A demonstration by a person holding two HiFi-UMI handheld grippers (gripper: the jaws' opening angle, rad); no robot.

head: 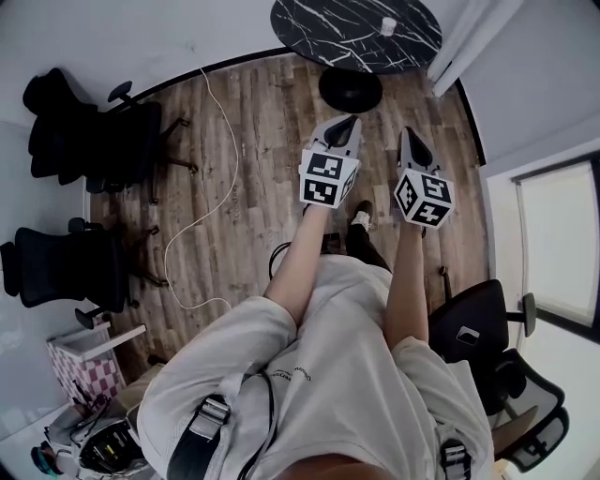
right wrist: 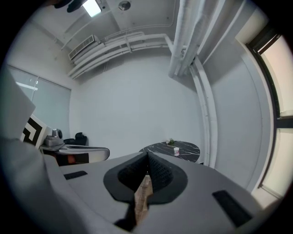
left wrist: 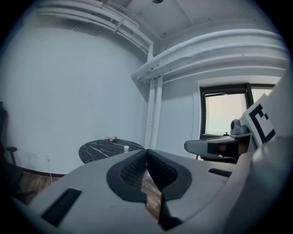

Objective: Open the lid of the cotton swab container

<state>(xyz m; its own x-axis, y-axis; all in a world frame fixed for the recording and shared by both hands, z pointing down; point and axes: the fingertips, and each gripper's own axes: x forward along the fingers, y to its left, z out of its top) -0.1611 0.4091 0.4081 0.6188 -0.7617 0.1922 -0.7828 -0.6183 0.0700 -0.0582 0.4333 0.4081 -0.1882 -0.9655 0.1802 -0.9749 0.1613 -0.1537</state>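
The left claw (left wrist: 146,151) is pressed shut, its ribbed pads meeting with nothing between them. The right claw (right wrist: 146,155) is the same: tips together, and only floor planks show through the slit below them. Both are empty. The person holds them out side by side, tilted a little downward, each pointing across the room.

Beyond the tips lies a stretch of wooden floor (head: 253,141), and past that stands a round, dark, marbled surface (head: 323,33) on a single foot. The cotton swab container (head: 387,26) sits upright on it, a small white pot toward one side of the top, with a small sprig (left wrist: 113,139) further back. It is well apart from both claws. At this distance its lid cannot be told from its body.

The task appears to be at the approach, with nothing touched yet. The next move likely calls for walking up to the surface and opening both claws. One could then steady the pot's body while the other takes the lid. Whether the lid lifts, flips or twists should be judged up close.
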